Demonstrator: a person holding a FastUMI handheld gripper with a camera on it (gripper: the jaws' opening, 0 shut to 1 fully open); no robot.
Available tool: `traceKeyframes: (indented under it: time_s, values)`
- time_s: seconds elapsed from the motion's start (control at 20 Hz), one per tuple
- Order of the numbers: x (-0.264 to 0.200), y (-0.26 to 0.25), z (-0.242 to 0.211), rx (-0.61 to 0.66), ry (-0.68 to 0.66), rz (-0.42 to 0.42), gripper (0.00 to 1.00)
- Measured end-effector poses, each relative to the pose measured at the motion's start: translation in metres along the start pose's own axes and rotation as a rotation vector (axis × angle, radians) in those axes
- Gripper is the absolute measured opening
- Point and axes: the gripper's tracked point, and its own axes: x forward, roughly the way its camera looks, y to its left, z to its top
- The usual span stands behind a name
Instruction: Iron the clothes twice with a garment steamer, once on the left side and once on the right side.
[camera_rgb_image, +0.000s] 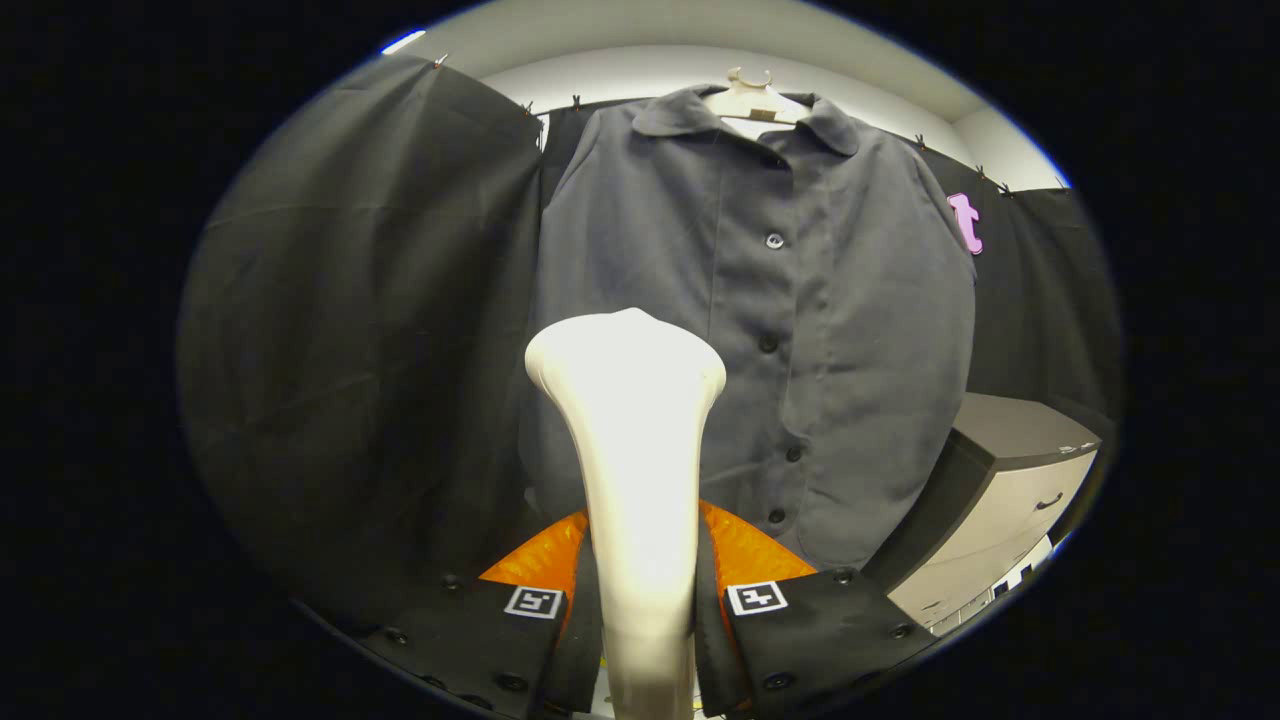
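The black two-finger gripper (645, 600) is clamped on the white plastic garment steamer's (630, 440) handle, its flared head raised toward the dark grey buttoned shirt (800, 330) hanging on a white hanger (752, 95) just beyond, apparently ready to steam a side

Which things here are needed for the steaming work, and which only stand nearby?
Needed: garment steamer, clamped between the fingers of the hand-held gripper; grey shirt on its hanger, beyond the steamer head.

Only nearby: cabinet beside the shirt's lower edge.
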Motion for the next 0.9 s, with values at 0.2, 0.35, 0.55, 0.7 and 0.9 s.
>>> traceKeyframes:
  time_s: [0.2, 0.35, 0.55, 0.7, 0.9]
  values:
    - [-0.013, -0.019, 0.043, 0.009, -0.087, -0.027, 0.46]
    - [-0.037, -0.041, 0.071, 0.018, -0.139, -0.058, 0.46]
    - [-0.062, -0.069, 0.096, 0.039, -0.19, -0.11, 0.46]
    - [-0.073, -0.091, 0.107, 0.053, -0.217, -0.157, 0.46]
    - [-0.087, -0.113, 0.111, 0.064, -0.23, -0.204, 0.46]
